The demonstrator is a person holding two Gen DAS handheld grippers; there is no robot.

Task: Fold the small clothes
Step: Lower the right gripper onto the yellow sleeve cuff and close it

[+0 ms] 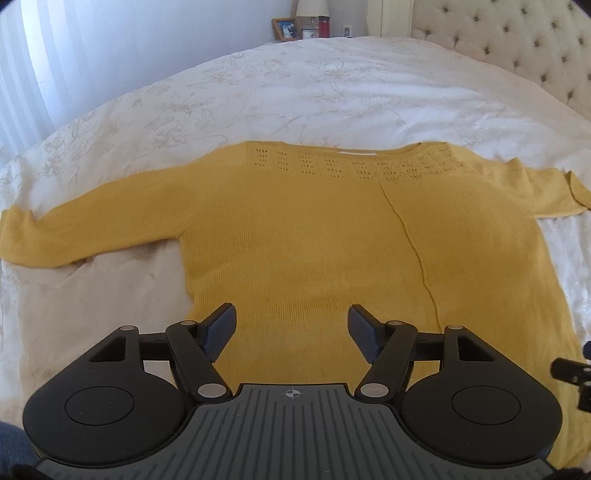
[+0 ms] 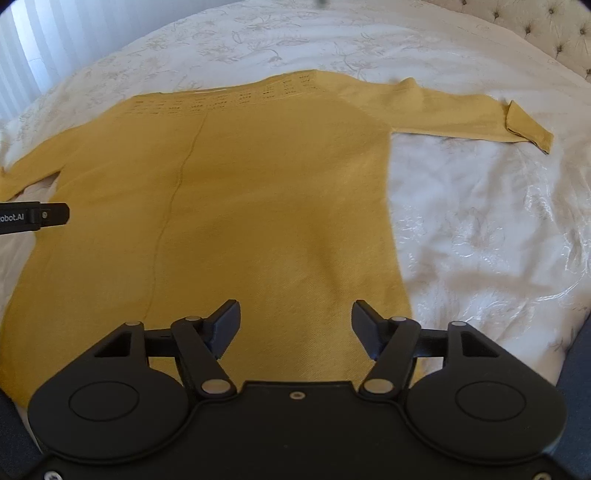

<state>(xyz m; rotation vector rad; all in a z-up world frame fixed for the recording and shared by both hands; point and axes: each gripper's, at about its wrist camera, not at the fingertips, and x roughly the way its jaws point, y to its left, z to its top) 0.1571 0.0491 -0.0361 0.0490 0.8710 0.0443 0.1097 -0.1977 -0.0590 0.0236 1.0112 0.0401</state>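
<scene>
A: What's under the right tongs (image 2: 295, 332)?

B: A yellow sweater (image 2: 236, 206), spread flat on the white bedspread (image 2: 480, 236). The jaws stand wide apart above its lower part, holding nothing.

A: And the sleeves?

B: One sleeve (image 2: 461, 114) stretches out to the right, its cuff turned over. A seam runs down the sweater. The left tongs (image 2: 40, 217) poke in at the left edge.

Sweater (image 1: 295, 236) flat on bed (image 1: 314, 85), neckline toward far side, hem nearest. Sleeves spread left (image 1: 74, 232) and right (image 2: 461, 114). Headboard (image 1: 517, 48) at far right. Lamp (image 1: 312, 9), picture frame (image 1: 286, 29) behind bed. Left gripper (image 1: 291, 328) over hem's left part, right gripper (image 2: 295, 328) over right part, fingers apart.
</scene>
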